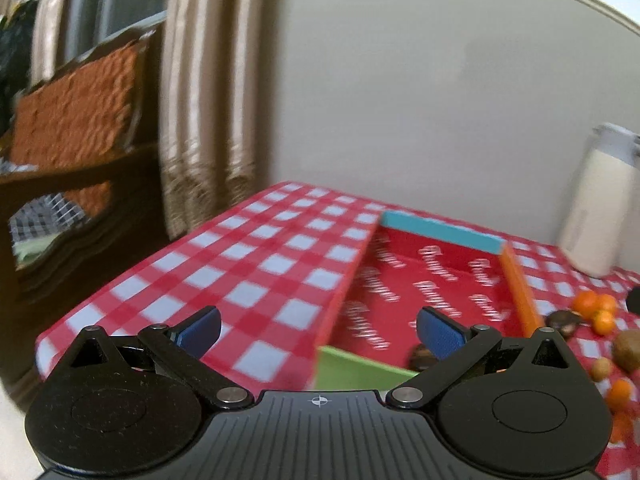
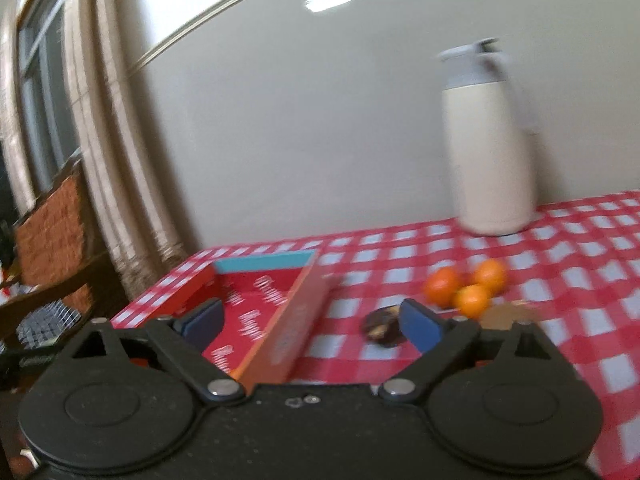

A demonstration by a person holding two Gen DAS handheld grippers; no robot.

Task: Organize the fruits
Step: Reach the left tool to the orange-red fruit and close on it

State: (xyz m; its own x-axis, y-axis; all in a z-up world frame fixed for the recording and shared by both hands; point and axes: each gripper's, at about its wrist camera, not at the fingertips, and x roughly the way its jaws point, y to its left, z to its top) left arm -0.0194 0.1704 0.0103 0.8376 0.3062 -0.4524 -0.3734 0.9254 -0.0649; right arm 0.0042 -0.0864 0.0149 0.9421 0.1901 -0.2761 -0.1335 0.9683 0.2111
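Observation:
A red open box [image 1: 424,292] with teal, orange and green walls sits on the red-checked tablecloth [image 1: 256,264]. My left gripper [image 1: 318,330] is open and empty, above the box's near-left corner. A dark fruit [image 1: 420,356] lies inside the box by my right fingertip. Small oranges [image 1: 596,308], a dark fruit [image 1: 564,320] and a brown kiwi [image 1: 628,350] lie right of the box. In the right wrist view my right gripper [image 2: 312,322] is open and empty over the box's [image 2: 248,304] orange wall, with three oranges [image 2: 466,286] and a dark fruit [image 2: 382,326] beyond.
A cream thermos jug [image 2: 490,152] stands by the wall at the back right; it also shows in the left wrist view [image 1: 596,204]. The table's left edge drops off toward a wooden chair [image 1: 72,152] and curtains [image 1: 208,100].

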